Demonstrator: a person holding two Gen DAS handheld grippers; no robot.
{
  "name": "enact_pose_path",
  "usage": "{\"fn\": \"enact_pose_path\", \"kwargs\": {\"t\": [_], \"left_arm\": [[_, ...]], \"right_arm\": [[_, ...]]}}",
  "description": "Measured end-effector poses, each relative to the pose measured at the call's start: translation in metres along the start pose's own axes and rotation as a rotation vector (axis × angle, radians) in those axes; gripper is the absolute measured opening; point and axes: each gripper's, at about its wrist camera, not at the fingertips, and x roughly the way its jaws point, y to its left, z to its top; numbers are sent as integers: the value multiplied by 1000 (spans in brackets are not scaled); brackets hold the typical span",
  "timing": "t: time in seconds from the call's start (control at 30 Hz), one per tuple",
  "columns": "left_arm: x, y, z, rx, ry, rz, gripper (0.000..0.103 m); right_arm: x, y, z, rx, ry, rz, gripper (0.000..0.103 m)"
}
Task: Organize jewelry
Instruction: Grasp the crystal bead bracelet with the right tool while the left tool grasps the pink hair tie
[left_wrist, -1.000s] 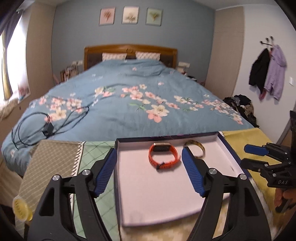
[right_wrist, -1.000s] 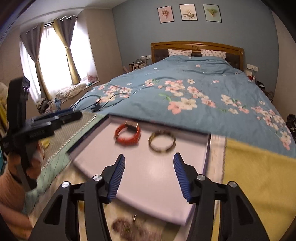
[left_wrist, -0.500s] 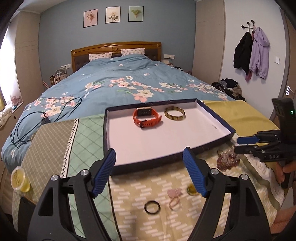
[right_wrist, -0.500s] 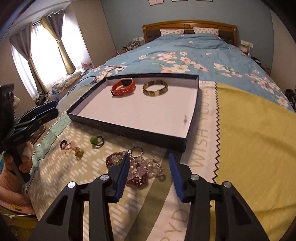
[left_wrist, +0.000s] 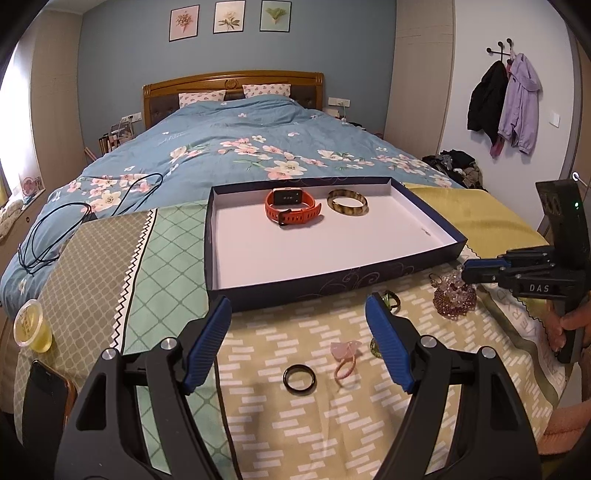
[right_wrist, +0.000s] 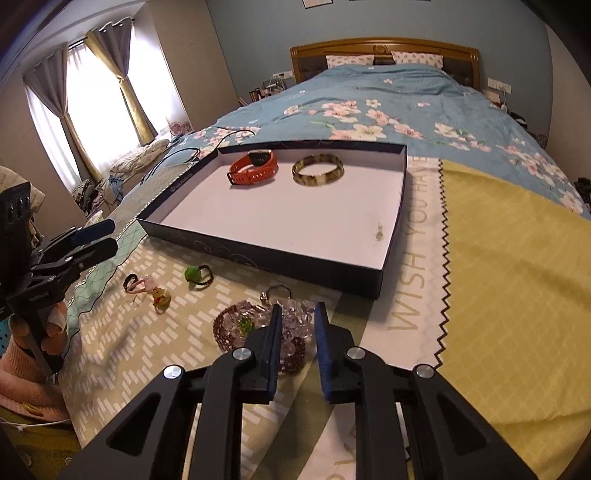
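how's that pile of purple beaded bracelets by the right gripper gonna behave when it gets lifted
The beaded bracelets look like loose strands heaped on the cloth, so they will probably sag and dangle rather than hold shape. The beads look glossy and round, so they may slip between the pads of the right gripper, whose jaws are closing around some of them. The attached key ring may swing.
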Motion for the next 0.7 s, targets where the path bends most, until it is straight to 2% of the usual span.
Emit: {"fn": "enact_pose_path", "kwargs": {"t": [0.17,0.23,0.53,0.7], "left_arm": [[-3,-3,-5,18,5,-13,74],[-5,-4,-8,27,8,-20,74],[-7,-19,-16,80,28,-72,74],[-2,-30,-18,121,50,-87,72]], "right_arm": [[-11,7,5,-22,-32,18,14],[-17,10,7,-25,-53,27,7],[-29,21,14,-38,-91,50,7],[-30,15,11,4,-98,54,7]]}}
